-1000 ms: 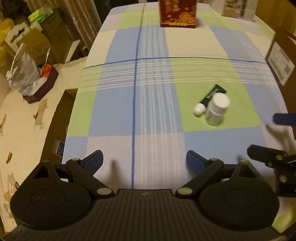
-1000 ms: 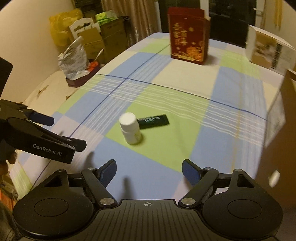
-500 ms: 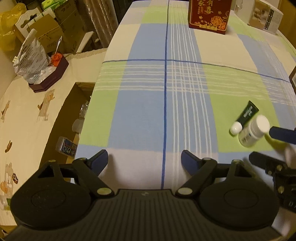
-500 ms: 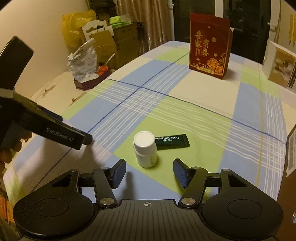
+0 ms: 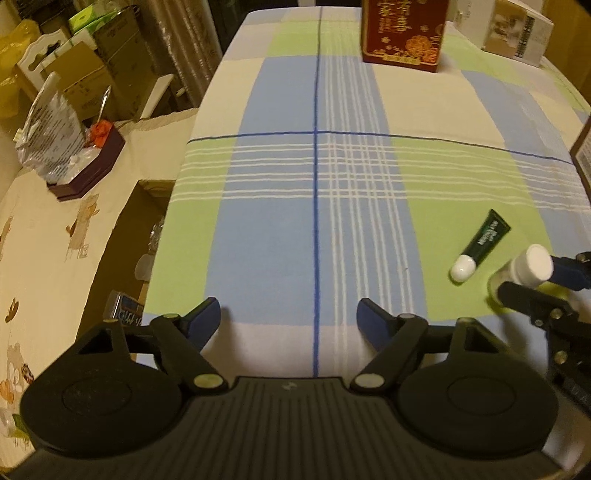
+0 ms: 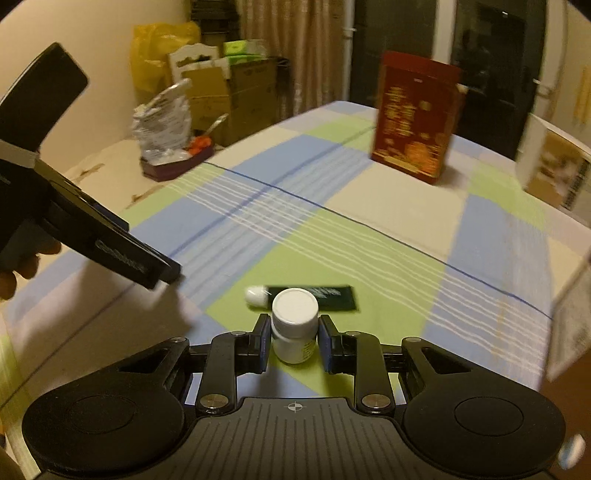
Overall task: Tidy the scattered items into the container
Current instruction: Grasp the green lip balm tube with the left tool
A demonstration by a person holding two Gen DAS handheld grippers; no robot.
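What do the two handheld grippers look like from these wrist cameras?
Both are matte black plastic: a ribbed central body, two round side discs, silver pivot screws. The left gripper carries blue finger pads; its side shows white "GenRobot" lettering, blurred. The right gripper looks identical. No cables visible.

Open cloth ahead, crowded near the right edge.
Wide bare table (image 5: 314,206) ahead of left gripper (image 5: 288,314). Tube (image 6: 317,295) just behind bottle (image 6: 294,328), blocking any push forward there. Red box (image 5: 402,33) and carton (image 5: 517,37) upright at far end; brown box (image 5: 583,147) walling right side.
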